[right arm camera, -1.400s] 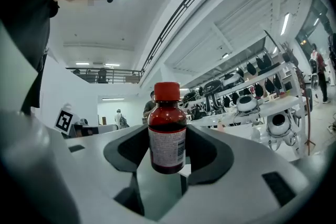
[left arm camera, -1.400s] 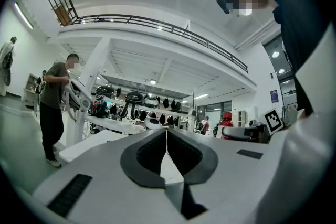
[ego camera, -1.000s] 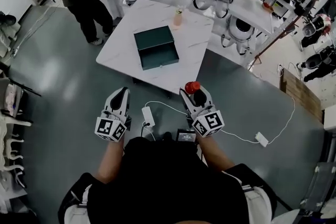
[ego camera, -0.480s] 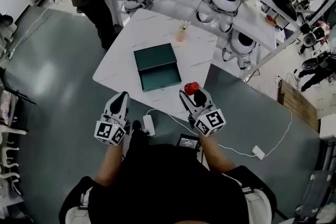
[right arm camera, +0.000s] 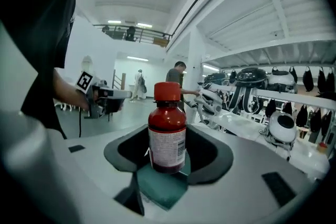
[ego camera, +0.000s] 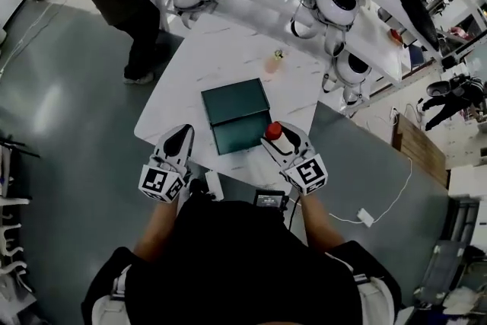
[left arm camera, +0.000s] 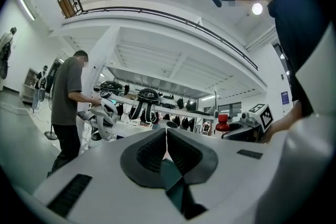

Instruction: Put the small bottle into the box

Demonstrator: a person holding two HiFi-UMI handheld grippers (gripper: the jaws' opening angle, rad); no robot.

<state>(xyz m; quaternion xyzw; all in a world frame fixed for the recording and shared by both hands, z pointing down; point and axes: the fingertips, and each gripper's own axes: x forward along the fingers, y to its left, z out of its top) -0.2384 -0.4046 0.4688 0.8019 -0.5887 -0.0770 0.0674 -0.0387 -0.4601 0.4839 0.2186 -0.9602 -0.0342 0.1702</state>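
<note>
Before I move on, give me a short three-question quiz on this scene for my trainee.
1. True or false: the small bottle lies inside the green box.
2. Fill in: the fingers of the left gripper are ____, with nothing between them.
3. Which holds the bottle? A left gripper, B right gripper, C neither.
Key: 1 false, the green box holds no bottle; 2 closed; 3 B.
</note>
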